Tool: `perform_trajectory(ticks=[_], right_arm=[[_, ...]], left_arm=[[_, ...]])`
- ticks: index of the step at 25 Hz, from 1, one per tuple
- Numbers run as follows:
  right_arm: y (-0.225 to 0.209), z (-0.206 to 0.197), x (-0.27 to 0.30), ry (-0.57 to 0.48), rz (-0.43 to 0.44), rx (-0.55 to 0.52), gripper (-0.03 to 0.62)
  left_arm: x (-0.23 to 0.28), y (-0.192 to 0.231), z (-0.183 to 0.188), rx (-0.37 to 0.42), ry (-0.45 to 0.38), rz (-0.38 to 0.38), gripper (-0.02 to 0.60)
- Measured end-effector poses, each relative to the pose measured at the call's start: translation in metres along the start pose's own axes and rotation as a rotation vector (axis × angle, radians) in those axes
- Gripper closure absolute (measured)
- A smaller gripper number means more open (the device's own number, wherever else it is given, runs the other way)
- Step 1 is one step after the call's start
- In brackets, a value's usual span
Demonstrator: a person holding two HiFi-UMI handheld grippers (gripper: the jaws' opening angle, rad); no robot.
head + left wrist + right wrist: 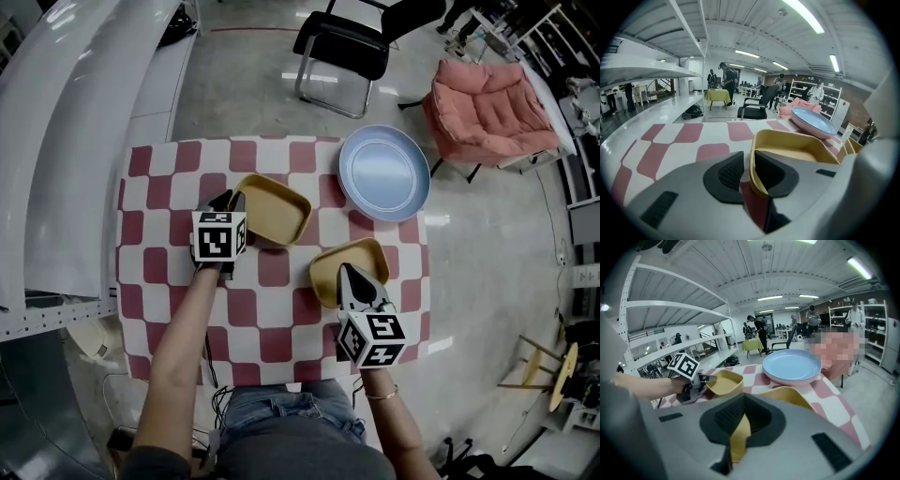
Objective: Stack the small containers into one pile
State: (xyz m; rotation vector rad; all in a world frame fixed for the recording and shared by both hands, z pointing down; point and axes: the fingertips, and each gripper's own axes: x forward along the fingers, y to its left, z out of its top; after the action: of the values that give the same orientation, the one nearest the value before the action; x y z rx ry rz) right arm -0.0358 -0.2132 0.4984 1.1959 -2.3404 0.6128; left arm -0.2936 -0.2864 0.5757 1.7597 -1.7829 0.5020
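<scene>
Two small yellow containers sit on the checked tablecloth (272, 323). The left container (277, 211) (797, 145) lies near the table's middle. My left gripper (234, 199) (749, 171) straddles its near wall: one jaw rests inside against the wall, while a thin gap shows between the outer pad (731, 173) and the wall. The right container (366, 255) (787, 394) lies nearer the front right. My right gripper (345, 270) (740, 420) is shut on its near rim, the wall pinched between the pads. In the right gripper view the left container (723, 380) shows at the left.
A stack of pale blue plates (384, 173) (813, 119) (792, 365) rests at the table's far right corner. Beyond the table stand a black chair (342, 47) and a pink armchair (487, 108). White shelving (75, 122) runs along the left.
</scene>
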Motion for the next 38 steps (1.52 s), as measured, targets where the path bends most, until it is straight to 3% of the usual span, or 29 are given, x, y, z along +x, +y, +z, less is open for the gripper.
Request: perform_trajectory(ticks=[4,17,27,32,38], right_arm=[[0.004,0.002,-0.001,-0.003,0.008,-0.009,0.583],[0.002,0.007,-0.009,-0.014,0.093,-0.056,0.585],[0.002,0.011,-0.019,-0.029,0.224,-0.108,0.583],[-0.001,0.016,-0.029,-0.047,0.293,-0.133,0.583],[-0.02,0.014,-0.047,-0.053,0.343,-0.158,0.585]], left_arm=[[-0.001,0.002,-0.001,-0.002,-0.002,0.015,0.54],[-0.045,0.002,0.002,-0.109,-0.058,0.1,0.551],[-0.104,-0.003,-0.005,-0.277,-0.142,0.243,0.554],[-0.133,-0.02,-0.012,-0.371,-0.181,0.312,0.554],[-0.154,-0.055,-0.024,-0.422,-0.209,0.364,0.552]])
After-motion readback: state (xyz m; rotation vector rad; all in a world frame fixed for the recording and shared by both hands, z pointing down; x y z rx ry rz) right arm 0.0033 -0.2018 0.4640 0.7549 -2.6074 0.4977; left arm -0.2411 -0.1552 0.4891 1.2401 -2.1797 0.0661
